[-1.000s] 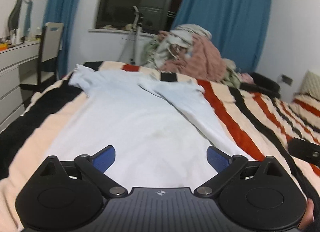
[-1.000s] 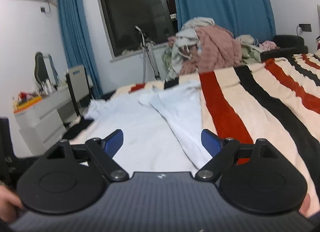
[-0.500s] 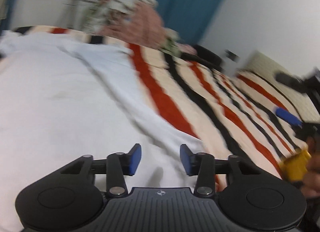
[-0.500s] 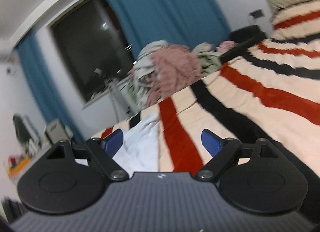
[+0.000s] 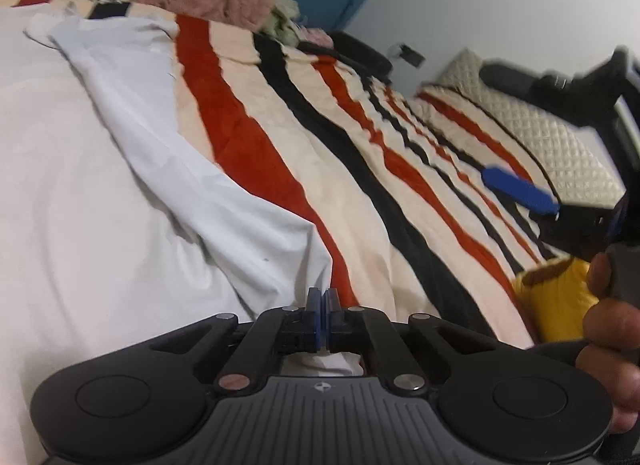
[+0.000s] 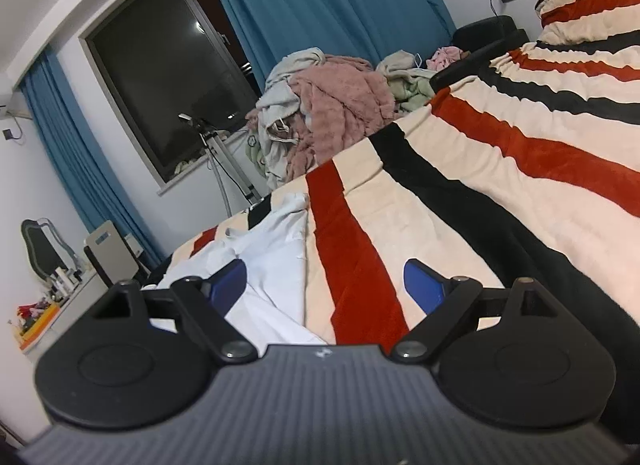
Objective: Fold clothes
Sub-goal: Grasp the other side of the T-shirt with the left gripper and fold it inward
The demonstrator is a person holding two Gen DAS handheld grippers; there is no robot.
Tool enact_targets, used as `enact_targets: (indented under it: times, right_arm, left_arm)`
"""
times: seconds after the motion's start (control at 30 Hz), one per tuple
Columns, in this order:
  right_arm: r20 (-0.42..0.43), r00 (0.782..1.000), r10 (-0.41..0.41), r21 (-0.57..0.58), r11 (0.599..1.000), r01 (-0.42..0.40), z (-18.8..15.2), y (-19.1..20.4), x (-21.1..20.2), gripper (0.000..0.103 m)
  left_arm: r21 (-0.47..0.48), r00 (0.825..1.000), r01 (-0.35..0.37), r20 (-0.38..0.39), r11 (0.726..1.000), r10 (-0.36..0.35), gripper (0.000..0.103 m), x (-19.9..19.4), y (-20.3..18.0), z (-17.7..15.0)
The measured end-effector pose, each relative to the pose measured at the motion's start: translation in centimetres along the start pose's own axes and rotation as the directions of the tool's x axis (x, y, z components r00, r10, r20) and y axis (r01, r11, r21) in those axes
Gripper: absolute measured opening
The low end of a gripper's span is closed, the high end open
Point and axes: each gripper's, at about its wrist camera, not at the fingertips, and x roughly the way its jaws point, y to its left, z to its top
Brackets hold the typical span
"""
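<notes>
We see the white shirt [image 5: 120,193] spread flat on the striped blanket [image 5: 360,169] that covers the bed; the shirt is our landmark here. At its near corner the left gripper [image 5: 322,305] has its blue fingers pressed together; white cloth bunches just under the linkage behind them, yet we cannot tell for certain that the hem sits between the pads. A folded sleeve [image 5: 132,105] lies along the shirt's edge next to the first red stripe. Beyond the shirt, past several stripes, the right gripper [image 5: 520,189] hangs above the blanket beside a hand [image 5: 612,329] and a yellow cuff [image 5: 560,297].

From the right wrist view, the right gripper [image 6: 326,285] has its fingers [image 6: 422,285] spread wide apart, gripping nothing; it hovers over the shirt [image 6: 272,261] edge and the red stripe of the blanket [image 6: 460,201] beside it. Behind the shirt, off the far end of the bed, a heap of clothes [image 6: 328,105] stands before the blue curtains [image 6: 320,1] and a dark window [image 6: 168,77]; further from the shirt, by the curtain at the wall, a chair [image 6: 108,253] stands by a dresser [image 6: 52,305] with a mirror [image 6: 40,249].
</notes>
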Motion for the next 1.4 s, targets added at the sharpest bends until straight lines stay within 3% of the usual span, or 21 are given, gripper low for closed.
enact_targets:
  times: [0.17,0.3,0.5,0.57,0.67,0.8,0.93,1.07,1.13,1.33,1.4]
  right_arm:
    - [0.01,1.0,-0.019,-0.022,1.0,0.02,-0.1,0.4,-0.5,0.088]
    - [0.02,1.0,-0.02,-0.049,0.999,0.021,-0.2,1.1,-1.0,0.088]
    - [-0.008,1.0,-0.005,-0.101,0.995,0.004,-0.9,2.4,-0.7,0.087]
    - [-0.02,1.0,0.001,-0.126,0.992,-0.004,-1.2,3.0,-0.5,0.087]
    - [-0.038,0.999,0.003,-0.175,0.985,-0.01,-1.8,4.0,-0.2,0.087]
    - [-0.063,0.998,-0.003,-0.231,0.973,-0.012,-2.6,5.0,0.3,0.087]
    - [-0.083,0.996,0.015,-0.268,0.963,-0.037,-3.3,6.0,0.4,0.087]
    - [-0.09,0.994,0.054,-0.299,0.951,-0.079,-4.0,7.1,0.1,0.087]
    - [-0.079,0.994,0.073,-0.311,0.946,-0.094,-4.3,7.6,-0.4,0.087]
    - [-0.022,0.995,0.095,-0.303,0.948,-0.097,-3.8,8.8,-2.5,0.086]
    - [0.001,0.995,0.097,-0.3,0.95,-0.092,-3.5,9.4,-3.4,0.086]
  left_arm:
    - [-0.07,0.993,0.072,0.094,0.995,-0.065,0.001,-6.7,0.3,1.0]
    - [-0.169,0.987,0.096,0.146,0.981,-0.072,0.001,-12.4,2.0,1.3]
    - [-0.382,0.989,0.076,0.149,0.921,-0.02,0.001,-18.7,7.3,1.3]
    - [-0.409,0.993,0.026,0.118,0.912,0.025,0.001,-19.8,8.9,1.3]
    - [-0.406,0.989,-0.122,0.027,0.906,0.145,0.001,-19.3,10.1,1.0]
    - [-0.366,0.952,-0.303,-0.085,0.88,0.293,0.002,-18.2,11.4,0.8]
    - [-0.314,0.924,-0.382,-0.129,0.869,0.36,0.004,-16.8,11.8,0.9]
    - [-0.254,0.923,-0.384,-0.099,0.888,0.371,0.019,-16.7,10.5,1.2]
    - [-0.221,0.92,-0.392,-0.082,0.893,0.383,0.041,-17.2,9.5,1.1]
    - [-0.118,0.915,-0.397,0.031,0.91,0.403,0.077,-20.6,5.2,0.9]
    - [-0.113,0.911,-0.397,0.074,0.911,0.406,0.08,-21.6,4.2,1.2]
